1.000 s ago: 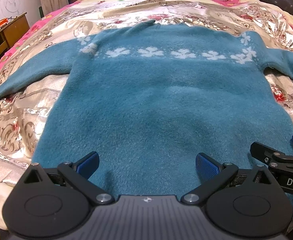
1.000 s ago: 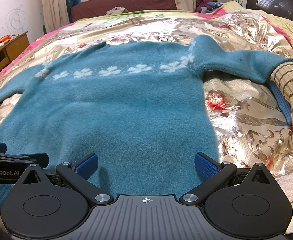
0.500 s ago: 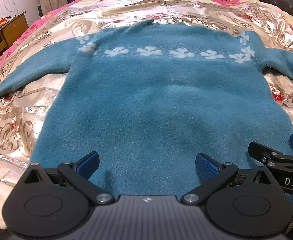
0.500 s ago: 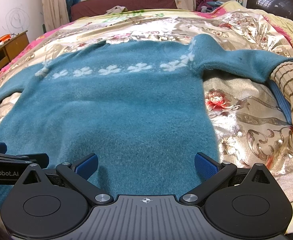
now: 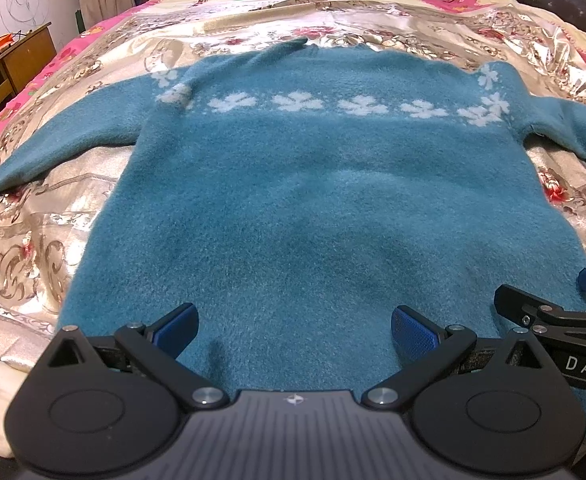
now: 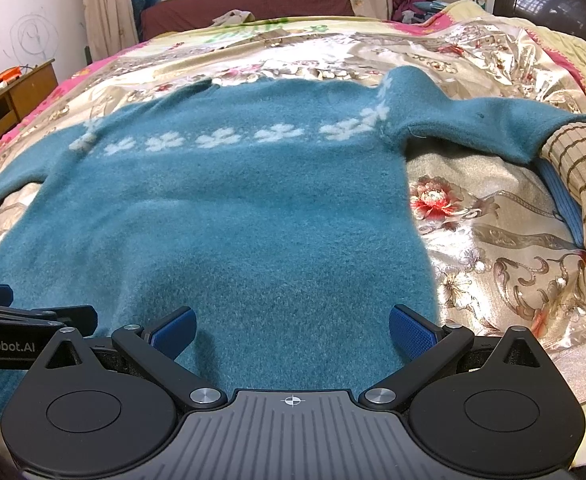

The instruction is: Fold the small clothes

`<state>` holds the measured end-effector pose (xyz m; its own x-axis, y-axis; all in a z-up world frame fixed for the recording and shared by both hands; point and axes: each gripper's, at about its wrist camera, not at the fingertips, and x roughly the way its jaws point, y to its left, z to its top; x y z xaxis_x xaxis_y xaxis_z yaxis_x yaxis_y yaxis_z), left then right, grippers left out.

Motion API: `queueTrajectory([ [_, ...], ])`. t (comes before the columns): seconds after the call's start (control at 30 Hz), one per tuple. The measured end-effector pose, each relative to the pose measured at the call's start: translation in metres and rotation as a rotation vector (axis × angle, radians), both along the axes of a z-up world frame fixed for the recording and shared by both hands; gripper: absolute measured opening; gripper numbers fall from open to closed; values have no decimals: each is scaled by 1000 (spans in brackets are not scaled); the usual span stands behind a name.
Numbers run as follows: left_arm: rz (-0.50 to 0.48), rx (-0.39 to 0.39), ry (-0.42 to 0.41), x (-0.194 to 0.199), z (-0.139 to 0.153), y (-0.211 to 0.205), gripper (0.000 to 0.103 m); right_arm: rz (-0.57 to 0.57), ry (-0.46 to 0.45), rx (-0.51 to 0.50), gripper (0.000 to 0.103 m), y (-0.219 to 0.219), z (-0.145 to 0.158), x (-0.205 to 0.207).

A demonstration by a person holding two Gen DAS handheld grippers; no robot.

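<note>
Here the left gripper (image 5: 293, 330) hangs with its blue pads spread wide, nothing between them, low over the hem of the teal sweater (image 5: 313, 208). The right gripper (image 6: 291, 330) is just as wide apart and empty, over the hem nearer the sweater's right edge. Each camera catches the other tool at its border. The sweater lies flat and face up on the shiny floral bedspread (image 5: 33, 240), hem towards the grippers, neck pointing away to the far end of the bed, sleeves out to both sides. Only the right view shows the folded tan striped garment (image 6: 581, 184) beside the right sleeve's cuff, and a dark red sofa (image 6: 253, 0) beyond.
</note>
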<state>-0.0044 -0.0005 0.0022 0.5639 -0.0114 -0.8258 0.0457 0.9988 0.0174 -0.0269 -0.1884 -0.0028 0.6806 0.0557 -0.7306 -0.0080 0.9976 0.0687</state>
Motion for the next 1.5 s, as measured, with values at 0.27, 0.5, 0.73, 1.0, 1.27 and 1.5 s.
queueTrajectory([
  [0.27,-1,-2,2,0,-1,-1,103,0,0,0,103,0,0,0],
  [0.5,-1,-3,2,-1,-1,-1,103,-1,0,0,103,0,0,0],
  [0.73,-1,-4,3,-1,-1,-1,103,0,0,0,103,0,0,0],
  [1.0,-1,-5,3,-2,-1,-1,103,-1,0,0,103,0,0,0],
  [1.27,0,-8,4,-3,-1,-2,103,-1,0,0,103,0,0,0],
  [1.5,0,-9,6,-4,-1,-3,103,-1,0,0,103,0,0,0],
])
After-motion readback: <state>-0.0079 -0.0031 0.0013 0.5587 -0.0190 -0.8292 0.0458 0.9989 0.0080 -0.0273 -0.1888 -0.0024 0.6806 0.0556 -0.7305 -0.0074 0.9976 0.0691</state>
